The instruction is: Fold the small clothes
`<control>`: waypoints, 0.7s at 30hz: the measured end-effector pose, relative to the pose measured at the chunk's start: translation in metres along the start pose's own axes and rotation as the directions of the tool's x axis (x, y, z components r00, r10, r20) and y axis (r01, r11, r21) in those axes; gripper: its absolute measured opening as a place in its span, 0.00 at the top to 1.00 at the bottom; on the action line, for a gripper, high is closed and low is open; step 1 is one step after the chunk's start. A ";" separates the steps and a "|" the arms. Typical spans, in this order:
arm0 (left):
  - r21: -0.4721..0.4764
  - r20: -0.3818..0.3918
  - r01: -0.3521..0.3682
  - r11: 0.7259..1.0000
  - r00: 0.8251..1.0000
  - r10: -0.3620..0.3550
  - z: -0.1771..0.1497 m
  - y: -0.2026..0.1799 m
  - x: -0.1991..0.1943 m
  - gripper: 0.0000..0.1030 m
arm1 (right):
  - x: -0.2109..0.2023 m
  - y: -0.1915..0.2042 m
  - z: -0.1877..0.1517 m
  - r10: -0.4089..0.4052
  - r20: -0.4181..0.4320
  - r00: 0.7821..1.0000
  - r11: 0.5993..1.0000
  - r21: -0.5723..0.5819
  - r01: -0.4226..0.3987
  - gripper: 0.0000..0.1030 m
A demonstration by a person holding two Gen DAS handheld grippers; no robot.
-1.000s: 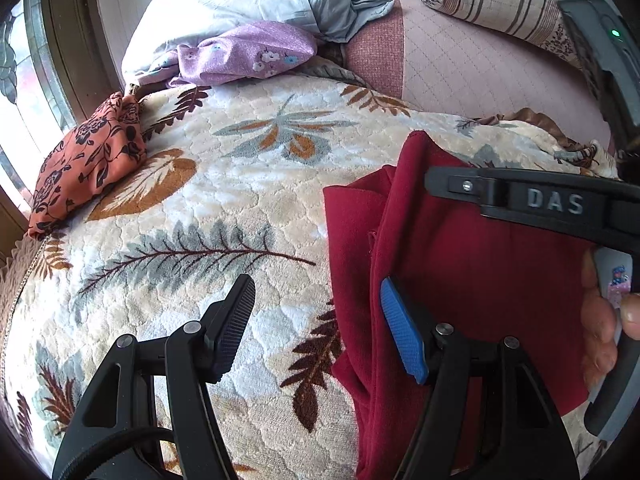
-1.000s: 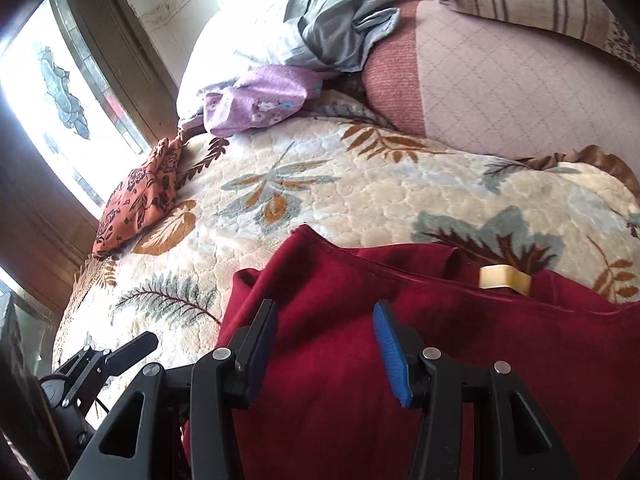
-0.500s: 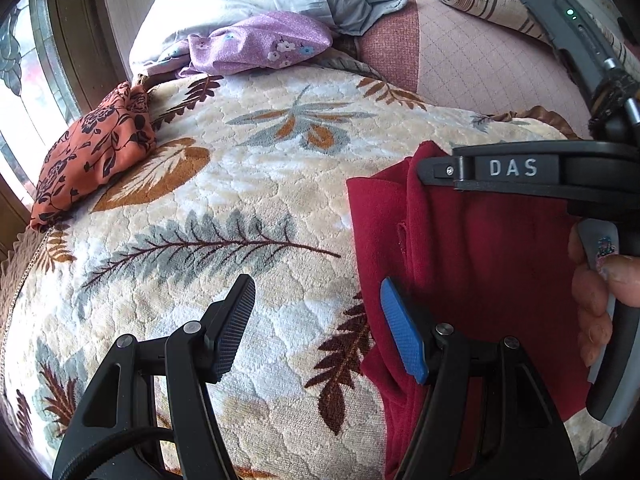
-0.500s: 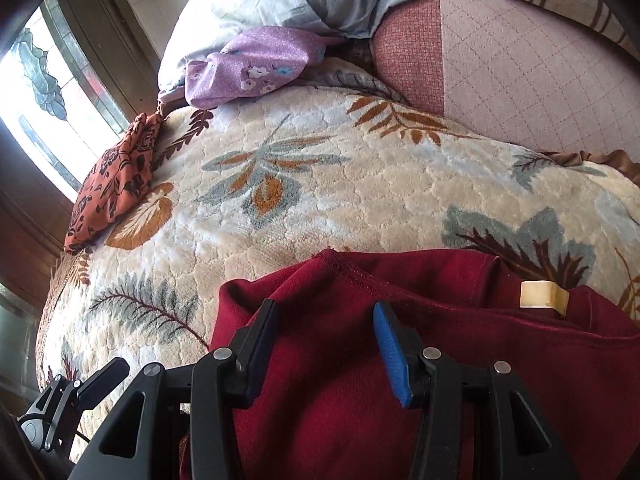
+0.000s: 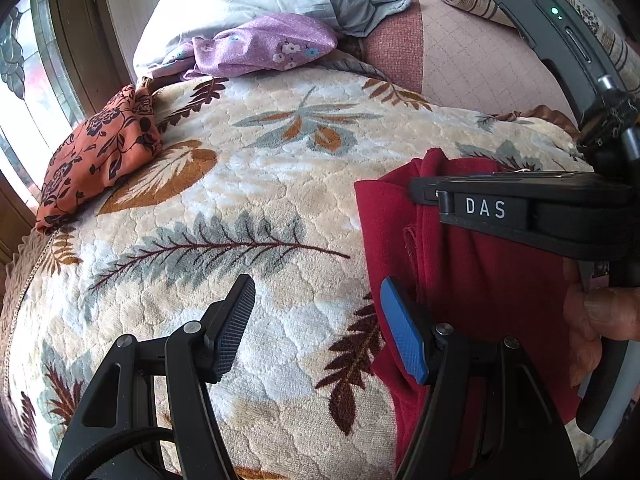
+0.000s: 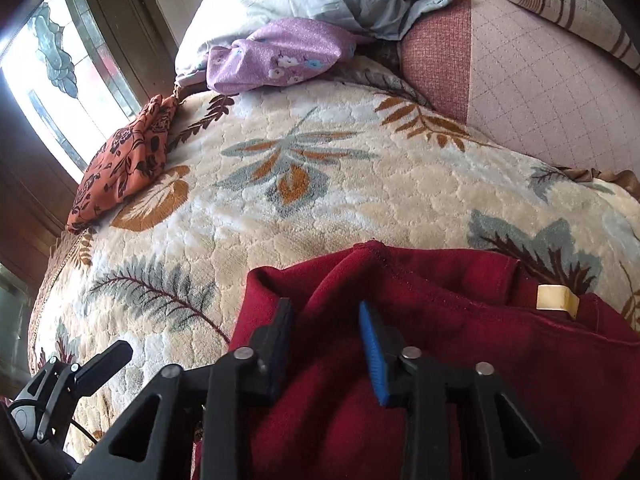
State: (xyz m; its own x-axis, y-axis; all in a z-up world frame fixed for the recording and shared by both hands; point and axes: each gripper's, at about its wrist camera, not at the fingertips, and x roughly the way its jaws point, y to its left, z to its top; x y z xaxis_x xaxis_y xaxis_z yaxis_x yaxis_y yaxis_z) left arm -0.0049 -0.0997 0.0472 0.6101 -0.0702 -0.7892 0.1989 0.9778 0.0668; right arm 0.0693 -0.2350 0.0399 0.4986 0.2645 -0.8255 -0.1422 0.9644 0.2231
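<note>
A leaf-patterned quilt [image 5: 248,184] covers the bed. The dark red garment [image 6: 440,360] lies bunched at its near right. The left gripper [image 5: 316,328] hovers spread at the garment's left edge; the right gripper [image 6: 326,340] stands parted, fabric between its fingers.

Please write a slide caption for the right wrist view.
Right tool open over a red garment on a leaf-print blanket.
</note>
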 end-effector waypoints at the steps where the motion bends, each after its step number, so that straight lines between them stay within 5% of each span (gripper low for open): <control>1: -0.002 0.001 -0.002 1.000 1.000 0.002 0.000 0.001 0.000 0.36 | 0.000 0.001 0.000 0.003 0.003 1.000 1.000 -0.005 -0.003 0.81; 6: -0.013 0.001 -0.004 1.000 1.000 0.004 0.001 0.004 0.001 0.36 | -0.009 0.007 0.004 0.002 0.045 0.999 1.000 -0.030 -0.001 0.95; 21: -0.014 0.007 -0.015 1.000 1.000 0.015 0.003 0.007 -0.002 0.36 | -0.002 0.002 0.012 0.071 0.097 0.993 0.996 0.053 -0.077 0.97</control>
State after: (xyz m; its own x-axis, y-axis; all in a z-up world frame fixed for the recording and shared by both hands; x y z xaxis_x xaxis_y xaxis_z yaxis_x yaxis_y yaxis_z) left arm -0.0026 -0.0935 0.0509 0.6181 -0.0568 -0.7840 0.1791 0.9813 0.0701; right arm 0.0781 -0.2333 0.0485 0.5676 0.3319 -0.7535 -0.1348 0.9403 0.3126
